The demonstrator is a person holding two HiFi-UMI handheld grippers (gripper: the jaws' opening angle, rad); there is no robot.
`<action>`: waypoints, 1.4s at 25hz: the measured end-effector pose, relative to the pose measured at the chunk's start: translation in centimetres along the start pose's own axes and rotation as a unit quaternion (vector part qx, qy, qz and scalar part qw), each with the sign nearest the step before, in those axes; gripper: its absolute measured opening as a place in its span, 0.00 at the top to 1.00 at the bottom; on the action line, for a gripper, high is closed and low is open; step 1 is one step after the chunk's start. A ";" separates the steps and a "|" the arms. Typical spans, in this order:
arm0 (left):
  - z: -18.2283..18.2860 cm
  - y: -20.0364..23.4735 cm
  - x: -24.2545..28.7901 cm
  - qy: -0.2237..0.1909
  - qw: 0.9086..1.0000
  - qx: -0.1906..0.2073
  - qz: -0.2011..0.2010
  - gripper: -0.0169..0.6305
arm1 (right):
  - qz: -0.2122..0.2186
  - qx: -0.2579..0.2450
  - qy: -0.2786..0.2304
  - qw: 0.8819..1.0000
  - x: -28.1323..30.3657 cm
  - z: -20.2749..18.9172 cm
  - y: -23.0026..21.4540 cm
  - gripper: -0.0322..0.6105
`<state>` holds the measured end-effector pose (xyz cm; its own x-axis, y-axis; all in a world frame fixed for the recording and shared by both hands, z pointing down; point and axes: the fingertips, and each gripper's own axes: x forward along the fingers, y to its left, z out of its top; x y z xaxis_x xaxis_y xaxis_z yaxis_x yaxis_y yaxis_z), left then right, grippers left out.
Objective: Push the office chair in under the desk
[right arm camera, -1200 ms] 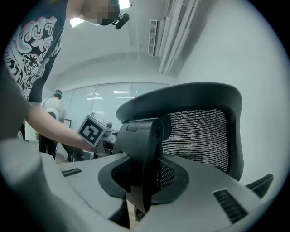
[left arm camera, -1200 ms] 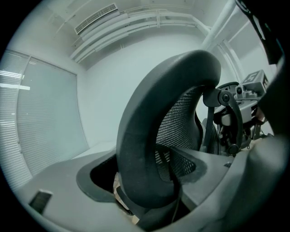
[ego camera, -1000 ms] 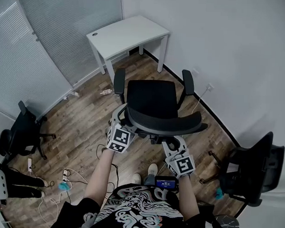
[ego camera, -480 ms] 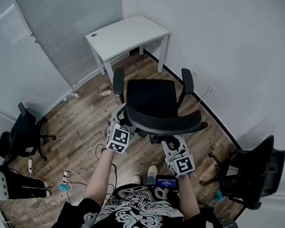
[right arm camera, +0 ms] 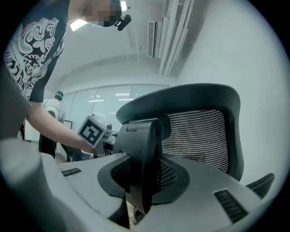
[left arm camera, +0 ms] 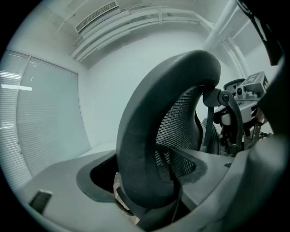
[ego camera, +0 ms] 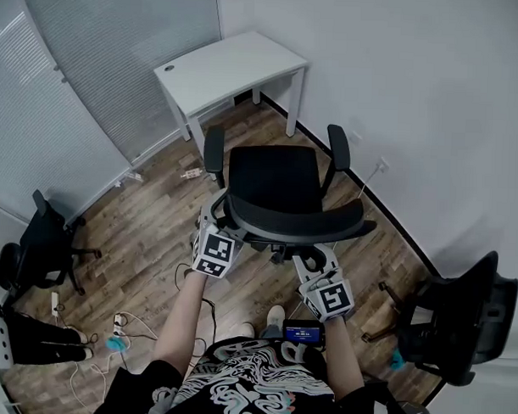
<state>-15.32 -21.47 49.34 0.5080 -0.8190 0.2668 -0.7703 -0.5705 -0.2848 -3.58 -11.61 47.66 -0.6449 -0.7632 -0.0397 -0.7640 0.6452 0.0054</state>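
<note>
While gripping from behind, two tongs at work: left gripper (left arm camera: 147, 190) pinched tight on the curved rim of the backrest (left arm camera: 136, 136), right gripper (right arm camera: 140, 183) partly spread yet clamped on the backrest's centre bracket (right arm camera: 141, 145) (mesh just beyond it). One office chair (ego camera: 275, 184) so held, standing on the wood floor (ego camera: 156, 241), seat turned toward the single white desk (ego camera: 230, 69), near it but not yet under. Two more black chairs (ego camera: 41, 241), one at each side of the room, well apart from it.

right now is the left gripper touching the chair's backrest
Touching. The left gripper view shows the backrest rim clamped between the jaws of the left gripper.
</note>
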 end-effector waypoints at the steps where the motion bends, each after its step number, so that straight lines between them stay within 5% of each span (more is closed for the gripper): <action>1: 0.1 0.0 0.1 0.000 1.000 -0.001 0.001 0.40 | 0.001 -0.001 0.000 1.000 0.1 0.1 -0.2 0.86; 35: 2.1 0.3 5.6 0.007 0.999 -0.009 0.047 0.40 | 0.049 -0.034 -0.032 0.998 1.7 0.6 -7.1 0.86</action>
<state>-11.84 -26.36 48.84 0.4272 -0.8684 0.2517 -0.8218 -0.4890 -0.2925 0.77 -17.54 46.98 -0.7155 -0.6914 -0.1002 -0.6984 0.7113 0.0792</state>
